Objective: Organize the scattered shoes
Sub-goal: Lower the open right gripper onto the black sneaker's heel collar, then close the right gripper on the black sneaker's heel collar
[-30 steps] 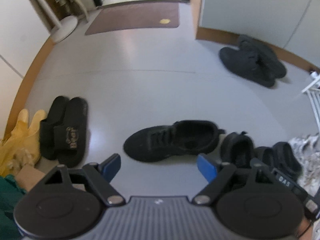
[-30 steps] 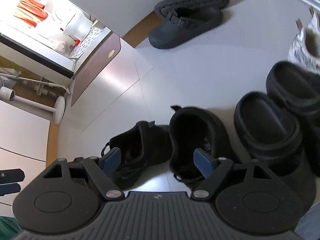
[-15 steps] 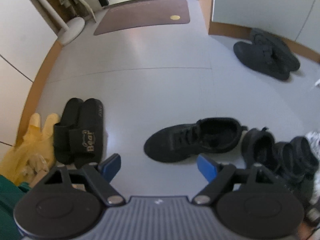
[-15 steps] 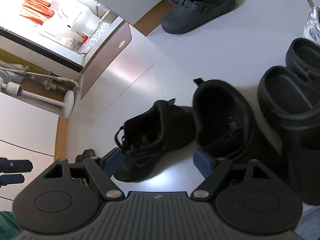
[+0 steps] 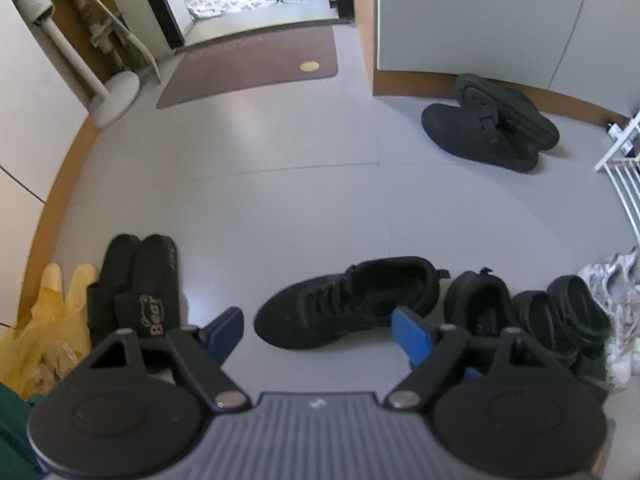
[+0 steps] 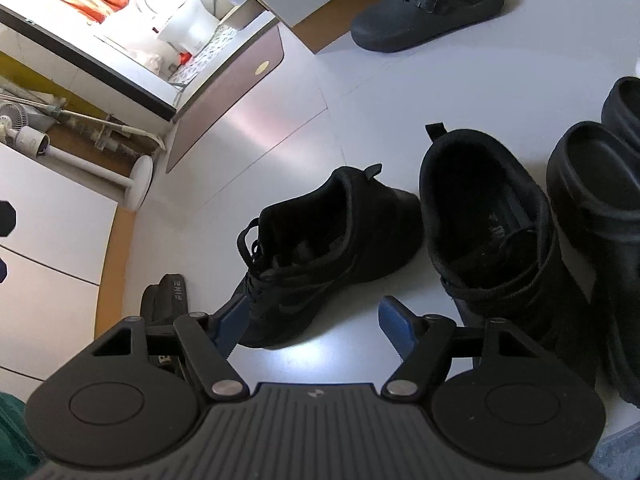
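A black lace-up sneaker [image 5: 344, 300] lies crosswise on the grey floor with its toe to the left, askew from its mate [image 5: 476, 304], which stands in a row of shoes. My left gripper [image 5: 318, 334] hovers open above and just in front of it, holding nothing. In the right wrist view the same sneaker [image 6: 320, 248] points its toe toward me beside its mate [image 6: 492, 232]. My right gripper [image 6: 314, 322] is low over the toe and its jaws are closing. The toe sits between the fingers, and the pads do not press on it.
Black clogs [image 5: 560, 316] and white patterned sneakers [image 5: 616, 300] continue the row to the right. Black slides [image 5: 136, 296] and a yellow bag [image 5: 44, 320] lie at the left wall. Another clog pair [image 5: 488, 132] rests by the far wall, near a white rack [image 5: 624, 168]. A brown mat [image 5: 252, 64] fronts the doorway.
My right gripper has moved left and lower, from over the mate to over the crosswise sneaker's toe, and its jaws have narrowed a little. The left view has swung slightly; its gripper stays open.
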Demonstrator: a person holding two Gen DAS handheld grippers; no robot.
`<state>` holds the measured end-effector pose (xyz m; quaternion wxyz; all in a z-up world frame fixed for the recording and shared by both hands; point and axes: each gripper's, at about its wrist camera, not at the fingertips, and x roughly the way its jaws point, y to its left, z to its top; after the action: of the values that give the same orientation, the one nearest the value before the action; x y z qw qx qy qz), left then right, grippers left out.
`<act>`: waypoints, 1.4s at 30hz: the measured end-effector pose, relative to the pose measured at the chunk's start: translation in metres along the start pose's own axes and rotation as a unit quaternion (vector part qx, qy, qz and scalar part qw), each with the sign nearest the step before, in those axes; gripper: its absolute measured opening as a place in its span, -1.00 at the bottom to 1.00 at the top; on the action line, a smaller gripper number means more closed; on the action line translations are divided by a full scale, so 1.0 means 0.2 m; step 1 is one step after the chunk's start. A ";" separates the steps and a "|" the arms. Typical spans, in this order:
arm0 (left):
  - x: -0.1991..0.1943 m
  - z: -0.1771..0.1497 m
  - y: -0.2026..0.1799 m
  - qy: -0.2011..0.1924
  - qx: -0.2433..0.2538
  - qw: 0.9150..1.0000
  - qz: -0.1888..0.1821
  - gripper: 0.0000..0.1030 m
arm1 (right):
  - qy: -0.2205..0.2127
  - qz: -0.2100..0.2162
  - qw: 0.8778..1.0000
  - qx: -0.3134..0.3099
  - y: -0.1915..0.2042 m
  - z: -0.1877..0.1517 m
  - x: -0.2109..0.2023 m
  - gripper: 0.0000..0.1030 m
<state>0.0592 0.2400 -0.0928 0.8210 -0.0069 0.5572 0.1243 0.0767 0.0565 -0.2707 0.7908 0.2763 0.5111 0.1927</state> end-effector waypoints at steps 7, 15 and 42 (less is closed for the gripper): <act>0.02 -0.01 -0.01 0.013 0.030 0.999 0.017 0.63 | 0.005 -0.020 0.999 -0.029 0.07 -0.05 0.05 0.48; 0.03 0.00 0.05 0.017 0.001 1.000 0.017 0.64 | -0.004 -0.021 1.000 -0.023 0.07 -0.08 0.09 0.48; 0.00 0.02 0.08 0.006 0.009 0.999 0.035 0.65 | 0.003 0.006 0.999 0.051 0.04 0.02 0.53 0.34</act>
<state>0.0603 0.2559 -0.0893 0.8130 0.0197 0.5628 0.1481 0.1219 0.1232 -0.3389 0.7729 0.3184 0.5212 0.1719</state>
